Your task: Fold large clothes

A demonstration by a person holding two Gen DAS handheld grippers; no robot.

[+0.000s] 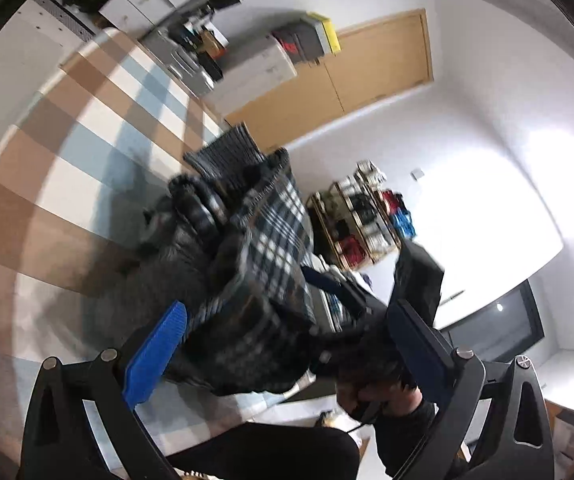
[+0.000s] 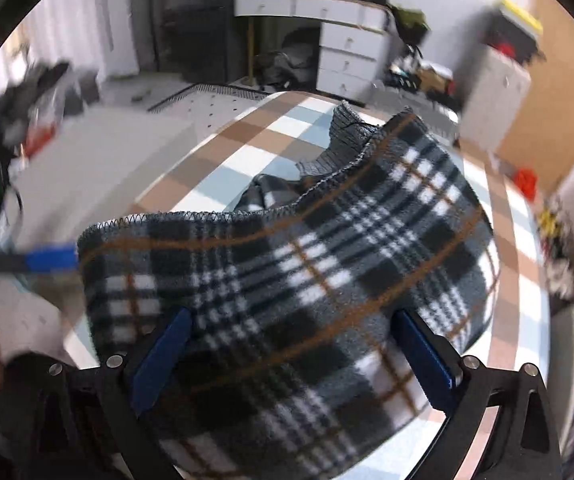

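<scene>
Clearly, the plaid fleece garment (image 2: 287,280) is bunched up and lifted above the checked table cover (image 2: 247,148), so the step in hand is judged to be the carrying over of one part for a fold.

In the right wrist view, the right gripper (image 2: 291,352) is seen at six o'clock with its two blue pads far apart. The fleece is draped thickly between and over them, but the pads are not seen to press on it; whether it is truly pinched deeper down cannot be told. A firm hold on the stitched edge (image 2: 215,216) should be confirmed before more pulling is done.

In the left wrist view, the left gripper (image 1: 283,344) is spread wide and released. A blue pad (image 1: 155,356) stands at seven o'clock, and the cloth (image 1: 263,264) lies between the fingers without being squeezed. Here a new hold on a corner is judged to be needed.

Farther out, toward eleven o'clock, much bare cover is available. The garment should be laid flat there, with the ribbed grey part (image 2: 347,136) smoothed and the edges matched. A slip of the thick fleece is the main risk.
</scene>
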